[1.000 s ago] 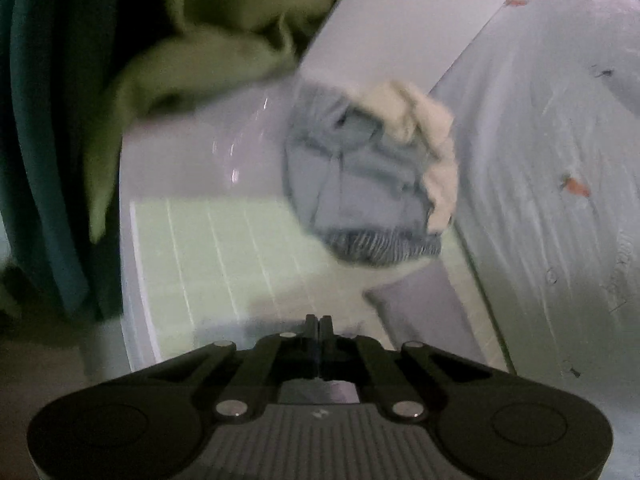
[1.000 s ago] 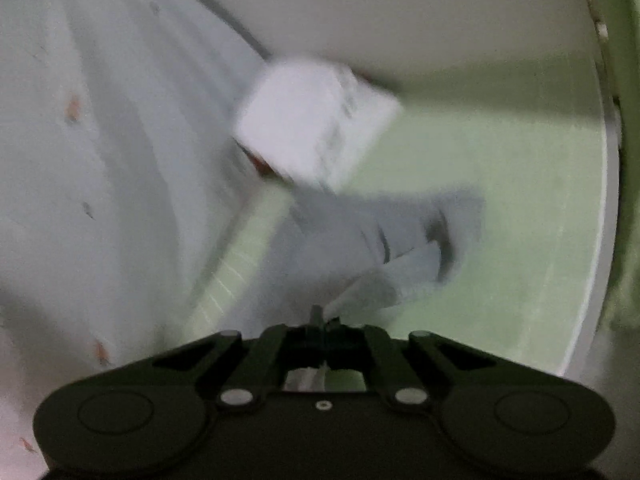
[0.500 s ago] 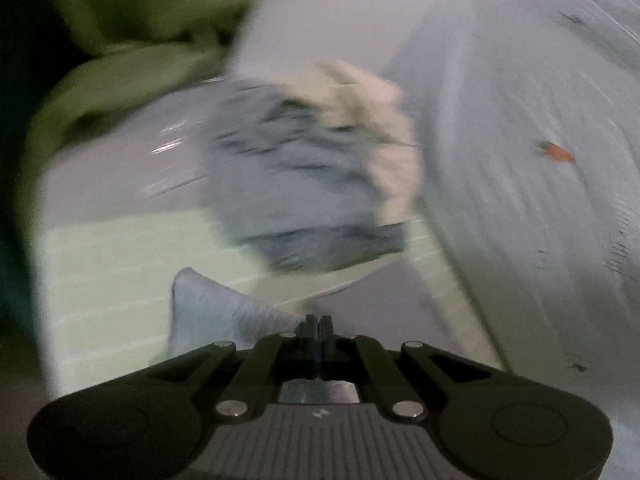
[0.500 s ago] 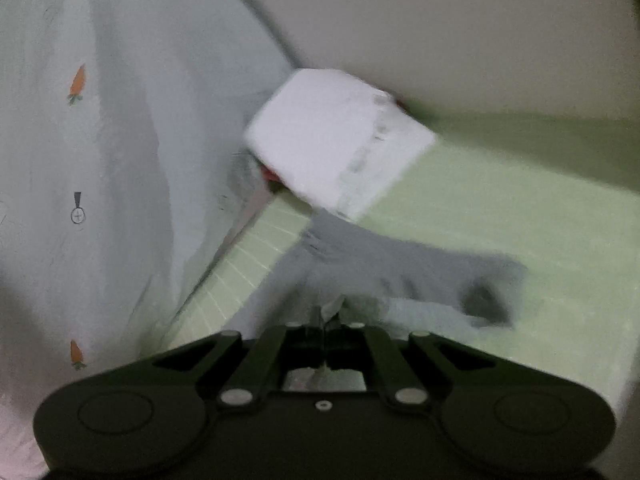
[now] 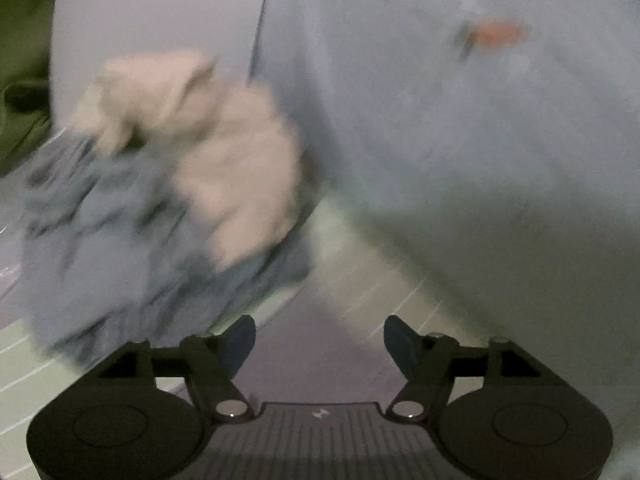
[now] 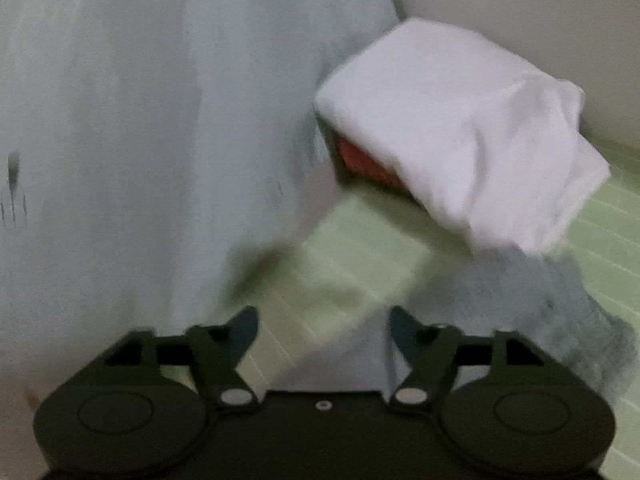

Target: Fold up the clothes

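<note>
My left gripper [image 5: 319, 338] is open and empty above the green grid mat [image 5: 24, 364]. A crumpled pile of blue-grey cloth [image 5: 120, 248] with a cream garment [image 5: 224, 152] on top lies just ahead and to its left, blurred. My right gripper [image 6: 322, 332] is open and empty over the same mat [image 6: 344, 280]. A grey garment [image 6: 532, 300] lies on the mat under and to the right of it. A folded white garment [image 6: 460, 128] sits beyond, resting on something red [image 6: 368, 164].
A pale blue sheet with small carrot prints [image 5: 460, 120] hangs along the mat's edge; it fills the left of the right wrist view [image 6: 140, 140]. A green cloth [image 5: 20, 92] shows at the far left. A plain wall [image 6: 520, 8] stands behind.
Both grippers have opened and let go of the grey garment, which now lies on the mat. Both have moved in closer to the sheet and the piles.
</note>
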The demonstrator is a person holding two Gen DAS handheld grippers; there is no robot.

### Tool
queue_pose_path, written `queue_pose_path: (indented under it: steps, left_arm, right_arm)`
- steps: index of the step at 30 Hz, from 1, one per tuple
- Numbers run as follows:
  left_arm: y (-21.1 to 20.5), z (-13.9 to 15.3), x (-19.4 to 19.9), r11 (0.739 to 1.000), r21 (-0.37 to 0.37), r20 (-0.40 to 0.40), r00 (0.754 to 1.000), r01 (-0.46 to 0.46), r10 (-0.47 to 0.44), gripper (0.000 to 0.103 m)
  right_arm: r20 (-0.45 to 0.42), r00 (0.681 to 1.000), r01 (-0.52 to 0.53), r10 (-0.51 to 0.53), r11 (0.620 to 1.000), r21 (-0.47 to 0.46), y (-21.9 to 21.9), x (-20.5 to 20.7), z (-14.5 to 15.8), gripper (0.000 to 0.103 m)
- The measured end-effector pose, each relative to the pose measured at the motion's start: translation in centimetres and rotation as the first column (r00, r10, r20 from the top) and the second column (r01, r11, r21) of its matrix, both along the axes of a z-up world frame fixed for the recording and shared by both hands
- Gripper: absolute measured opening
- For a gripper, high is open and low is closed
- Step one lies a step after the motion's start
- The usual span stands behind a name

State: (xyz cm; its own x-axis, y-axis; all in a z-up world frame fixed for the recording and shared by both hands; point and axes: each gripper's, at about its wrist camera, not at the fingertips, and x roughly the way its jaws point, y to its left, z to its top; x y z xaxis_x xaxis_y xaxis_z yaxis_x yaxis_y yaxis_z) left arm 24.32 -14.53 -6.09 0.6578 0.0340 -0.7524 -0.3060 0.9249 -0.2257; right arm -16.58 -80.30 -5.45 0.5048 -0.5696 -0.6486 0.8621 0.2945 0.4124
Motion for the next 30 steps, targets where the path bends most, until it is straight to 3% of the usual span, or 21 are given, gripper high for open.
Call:
queue_pose_path:
  steps: [3, 5, 8, 11, 13, 15, 16, 18, 19, 21, 22, 23, 30]
  left_arm:
    - [0.8, -4.4, -2.5, 0.999, 0.014, -0.151, 0.988, 0.042, -0.04, 0.072]
    - [1.1, -6.3, -3.7, 0.999, 0.002, -0.208, 0.977, 0.039, -0.038, 0.072]
    - [0.9, -7.2, -4.6, 0.999, -0.022, -0.192, 0.981, 0.025, -0.029, 0.075]
    - [0.1, -7.1, -4.6, 0.996, -0.069, -0.166, 0.984, 0.059, -0.07, 0.075]
    - [-0.8, -7.1, -4.6, 0.994, -0.056, -0.16, 0.981, 0.097, -0.105, 0.071]
    - [-2.0, -7.0, -4.5, 0.989, -0.02, -0.169, 0.975, 0.146, -0.147, 0.043]
    - [-2.6, -7.0, -4.4, 0.987, 0.007, -0.178, 0.972, 0.159, -0.155, 0.035]
    - [-3.5, -6.9, -4.3, 0.981, 0.056, -0.195, 0.966, 0.186, -0.172, 0.007]
    - [-3.5, -7.0, -4.2, 0.978, 0.061, -0.2, 0.963, 0.199, -0.184, 0.007]
    - [-3.3, -7.1, -4.6, 0.976, 0.06, -0.204, 0.96, 0.208, -0.192, 0.006]
    - [-3.1, -7.2, -4.9, 0.977, 0.055, -0.206, 0.96, 0.206, -0.191, 0.006]
    - [-2.9, -7.2, -5.3, 0.978, 0.047, -0.205, 0.961, 0.201, -0.188, 0.006]
    - [-0.9, -7.1, -11.3, 0.977, 0.061, -0.209, 0.959, 0.206, -0.189, 0.006]
  right_arm:
    - [-0.161, 0.987, -0.01, 0.007, 1.0, -0.015, 4.1, -1.6, -2.2, 0.078]
    - [-0.218, 0.976, 0.006, 0.0, 1.0, 0.024, 6.4, -3.3, -3.9, 0.078]
    - [-0.175, 0.984, 0.021, 0.0, 0.993, 0.118, 8.5, -5.3, -5.6, 0.078]
    - [-0.123, 0.992, 0.041, -0.018, 0.981, 0.192, 10.1, -6.0, -6.7, 0.078]
    - [-0.098, 0.995, 0.038, -0.017, 0.975, 0.219, 10.8, -5.5, -7.1, 0.078]
    - [-0.103, 0.995, 0.015, 0.008, 0.975, 0.224, 11.2, -4.4, -7.4, 0.078]
    - [-0.112, 0.993, 0.0, 0.025, 0.975, 0.221, 11.4, -3.8, -7.6, 0.079]
    - [-0.19, 0.977, -0.058, 0.091, 0.983, 0.174, 11.9, -2.4, -7.7, 0.077]
    - [-0.236, 0.964, -0.091, 0.125, 0.985, 0.149, 12.2, -1.7, -7.7, 0.065]
    - [-0.381, 0.899, -0.198, 0.215, 0.977, 0.084, 13.0, -0.1, -7.8, 0.042]
    - [-0.398, 0.878, -0.26, 0.267, 0.963, 0.072, 13.3, 0.2, -7.7, 0.022]
    - [-0.41, 0.858, -0.311, 0.31, 0.948, 0.066, 13.6, 0.3, -7.7, 0.012]
    - [-0.434, 0.826, -0.361, 0.359, 0.929, 0.081, 13.2, -1.7, -7.5, 0.005]
